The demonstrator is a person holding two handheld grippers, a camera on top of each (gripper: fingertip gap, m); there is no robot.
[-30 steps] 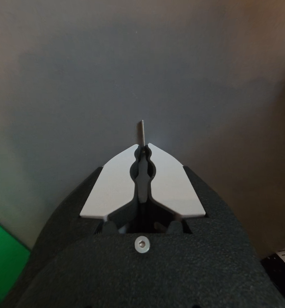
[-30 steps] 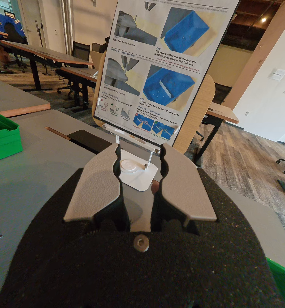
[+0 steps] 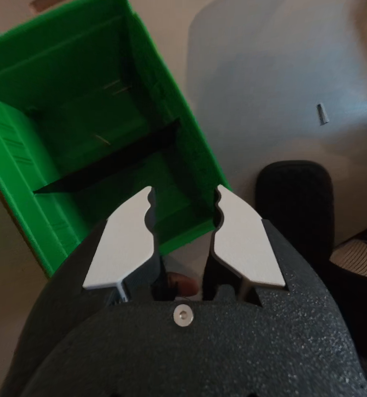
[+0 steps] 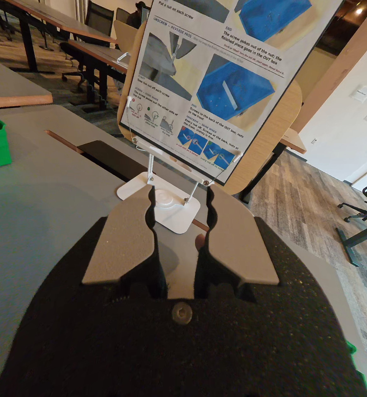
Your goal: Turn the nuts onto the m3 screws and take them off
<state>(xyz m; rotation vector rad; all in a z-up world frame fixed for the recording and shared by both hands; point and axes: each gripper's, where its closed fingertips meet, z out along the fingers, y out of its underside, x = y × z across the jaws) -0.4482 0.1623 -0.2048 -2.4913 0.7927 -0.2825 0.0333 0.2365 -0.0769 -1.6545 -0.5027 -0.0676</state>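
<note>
Left wrist view: left gripper (image 3: 184, 189) over green bin (image 3: 19, 171), fingers apart, nothing held. Bin split by a black divider (image 3: 105, 163); thin screws (image 3: 102, 139) lie in the far section, blurry. Right gripper (image 4: 179, 189) also spread and bare, aimed at an instruction sheet (image 4: 199, 86) on a white stand (image 4: 178, 219) on the bench (image 4: 38, 204). No nuts visible. Next pick probably: come down straight, clamp one screw near its end.

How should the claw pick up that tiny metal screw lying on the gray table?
Probably grip the screw across its thin middle, coming straight down from above. It lies flat and alone on the gray table, so the pads fit either side of its long shaft. The left claw is open, holding nothing.
</note>
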